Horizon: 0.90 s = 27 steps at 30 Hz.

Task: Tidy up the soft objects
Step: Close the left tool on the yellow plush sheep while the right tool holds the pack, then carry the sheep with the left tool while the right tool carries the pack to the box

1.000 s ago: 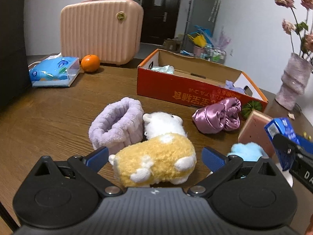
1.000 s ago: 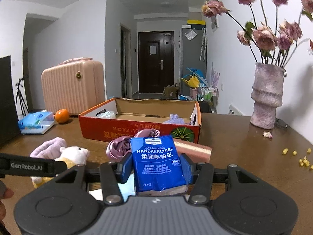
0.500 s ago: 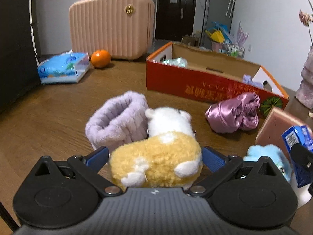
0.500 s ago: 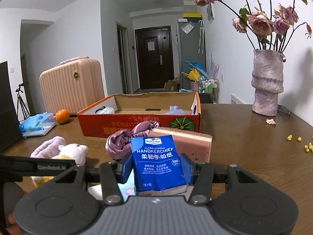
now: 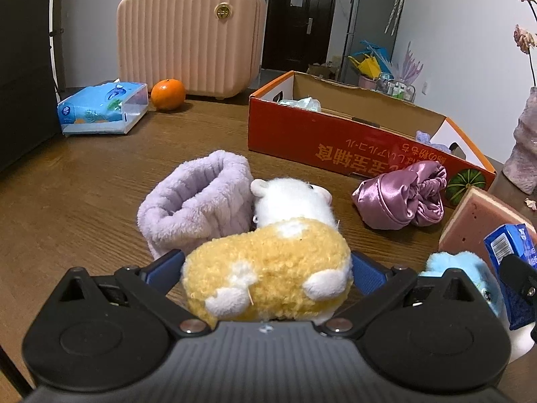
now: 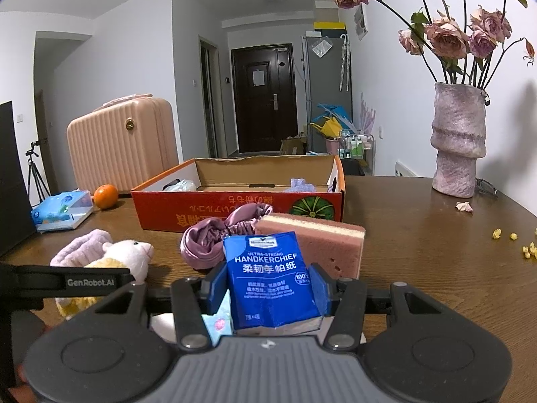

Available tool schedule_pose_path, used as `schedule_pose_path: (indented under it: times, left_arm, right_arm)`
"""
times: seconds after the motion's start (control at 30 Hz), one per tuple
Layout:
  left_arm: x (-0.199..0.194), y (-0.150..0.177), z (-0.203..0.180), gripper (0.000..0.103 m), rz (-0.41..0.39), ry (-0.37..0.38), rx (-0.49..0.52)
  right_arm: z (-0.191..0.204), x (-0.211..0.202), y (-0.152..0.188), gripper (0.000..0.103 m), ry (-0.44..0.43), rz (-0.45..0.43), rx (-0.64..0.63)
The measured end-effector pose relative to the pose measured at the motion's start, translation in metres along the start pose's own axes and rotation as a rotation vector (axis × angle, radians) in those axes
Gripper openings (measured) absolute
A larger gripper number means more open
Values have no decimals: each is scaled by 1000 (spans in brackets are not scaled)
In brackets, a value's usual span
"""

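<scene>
The left gripper pinches a fluffy yellow-and-white plush animal between its fingers, beside a lilac fleece headband on the wooden counter. The right gripper clamps a blue handkerchief tissue pack before the red cardboard box.

left tool: black ribbed body; blue pads; silver screws | right tool: same; "GenRobot.AI" lettering
</scene>
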State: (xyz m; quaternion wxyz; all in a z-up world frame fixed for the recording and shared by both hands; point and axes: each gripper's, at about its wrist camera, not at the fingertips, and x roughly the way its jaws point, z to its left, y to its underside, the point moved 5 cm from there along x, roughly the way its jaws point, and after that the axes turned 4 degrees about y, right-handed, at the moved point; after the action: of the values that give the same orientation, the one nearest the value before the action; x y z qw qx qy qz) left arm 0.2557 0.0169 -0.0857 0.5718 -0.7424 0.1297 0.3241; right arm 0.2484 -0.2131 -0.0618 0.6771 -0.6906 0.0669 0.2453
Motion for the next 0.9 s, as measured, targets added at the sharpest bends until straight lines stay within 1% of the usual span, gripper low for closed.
schedule_pose_path:
  times: [0.07, 0.33, 0.6, 0.9]
  left_arm:
    - [1, 1, 0, 103, -5, 3, 4]
    - [-2, 1, -2, 94, -26, 34, 40]
    - [-15, 3, -4, 93, -64, 65, 66]
    - [-41, 2, -4, 93, -157, 115, 92]
  right_arm:
    - [0, 0, 0, 51, 1, 1, -1]
    - [2, 0, 2, 51, 10, -6, -10]
    - [1, -2, 2, 51, 4, -25, -10]
    - [1, -4, 0, 51, 9, -51, -15]
